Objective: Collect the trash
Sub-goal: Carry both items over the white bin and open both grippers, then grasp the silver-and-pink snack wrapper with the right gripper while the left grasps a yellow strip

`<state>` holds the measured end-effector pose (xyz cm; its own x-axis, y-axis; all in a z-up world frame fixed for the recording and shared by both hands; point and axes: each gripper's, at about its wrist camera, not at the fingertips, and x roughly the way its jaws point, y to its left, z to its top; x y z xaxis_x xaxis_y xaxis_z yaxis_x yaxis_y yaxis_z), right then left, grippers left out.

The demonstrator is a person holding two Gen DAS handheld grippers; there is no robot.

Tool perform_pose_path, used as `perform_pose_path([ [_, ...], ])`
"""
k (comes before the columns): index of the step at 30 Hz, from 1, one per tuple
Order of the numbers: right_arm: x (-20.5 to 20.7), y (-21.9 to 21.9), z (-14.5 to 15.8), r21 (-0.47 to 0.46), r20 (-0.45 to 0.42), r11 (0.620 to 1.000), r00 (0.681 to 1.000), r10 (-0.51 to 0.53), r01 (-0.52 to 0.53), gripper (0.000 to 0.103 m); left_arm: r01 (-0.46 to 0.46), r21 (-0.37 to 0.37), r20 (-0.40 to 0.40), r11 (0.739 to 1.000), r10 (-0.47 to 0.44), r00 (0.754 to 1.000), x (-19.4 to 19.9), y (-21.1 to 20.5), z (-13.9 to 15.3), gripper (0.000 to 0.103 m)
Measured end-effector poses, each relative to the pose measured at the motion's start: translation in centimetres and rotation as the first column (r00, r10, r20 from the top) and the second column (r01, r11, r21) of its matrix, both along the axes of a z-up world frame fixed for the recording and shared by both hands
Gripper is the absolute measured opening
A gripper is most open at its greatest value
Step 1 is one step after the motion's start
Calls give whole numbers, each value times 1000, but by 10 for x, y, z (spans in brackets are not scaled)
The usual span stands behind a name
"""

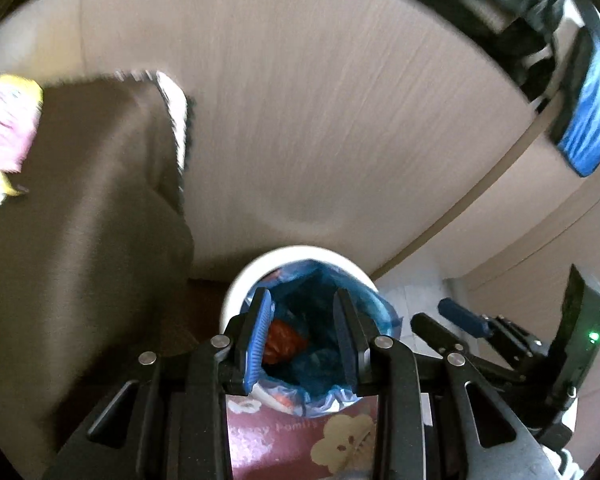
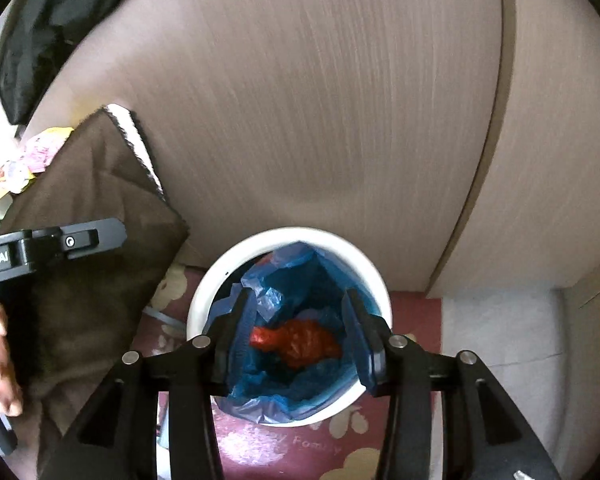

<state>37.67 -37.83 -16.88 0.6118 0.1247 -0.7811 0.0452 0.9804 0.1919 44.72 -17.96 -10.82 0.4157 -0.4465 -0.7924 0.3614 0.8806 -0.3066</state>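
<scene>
A white round trash bin (image 2: 204,292) with a blue plastic liner (image 2: 300,276) stands on the floor; it also shows in the left wrist view (image 1: 236,284). A crumpled red wrapper (image 2: 296,340) lies inside the liner and also shows in the left wrist view (image 1: 282,338). My right gripper (image 2: 296,300) is open and empty above the bin mouth. My left gripper (image 1: 302,300) is open and empty above the same bin. The right gripper also shows at the right edge of the left wrist view (image 1: 456,316).
A brown cushion (image 2: 88,264) leans left of the bin, with pink and yellow packaging (image 1: 4,128) on it. A beige wood-grain cabinet wall (image 2: 300,100) rises behind the bin. A maroon flowered mat (image 2: 312,448) lies under it. Pale tiles (image 2: 500,340) lie to the right.
</scene>
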Motion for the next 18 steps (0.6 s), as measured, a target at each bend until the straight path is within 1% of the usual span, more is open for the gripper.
perform_pose_path([
  [3, -10, 12, 30, -61, 58, 998, 998, 20, -16, 42, -8, -15, 76, 1000, 9, 997, -12, 19, 37, 33],
  [4, -13, 17, 40, -75, 81, 997, 996, 27, -21, 44, -13, -16, 94, 1000, 15, 995, -15, 26, 47, 34],
  [5, -16, 25, 54, -85, 108, 996, 993, 38, -29, 49, -29, -12, 123, 999, 31, 992, -20, 38, 63, 34],
  [7, -20, 42, 79, -92, 158, 994, 985, 66, -51, 56, -83, -1, 172, 997, 82, 982, -28, 66, 88, 34],
  [9, -19, 60, 98, -87, 192, 993, 977, 93, -78, 59, -134, 5, 201, 991, 131, 971, -33, 91, 104, 34],
  [10, -16, 74, 109, -72, 206, 992, 971, 120, -108, 60, -169, 5, 216, 986, 163, 963, -36, 112, 115, 34],
  [12, -7, 97, 122, -44, 216, 985, 961, 170, -164, 61, -212, 14, 231, 977, 204, 951, -38, 140, 122, 34],
  [13, -1, 114, 128, -32, 220, 980, 955, 200, -198, 61, -245, 22, 242, 969, 232, 942, -39, 158, 127, 35],
  [16, 17, 159, 140, -17, 230, 961, 935, 271, -275, 61, -344, 19, 273, 939, 326, 905, -43, 216, 136, 35],
  [18, 32, 188, 143, -20, 229, 949, 922, 311, -315, 61, -387, 11, 281, 922, 368, 886, -46, 244, 140, 35],
])
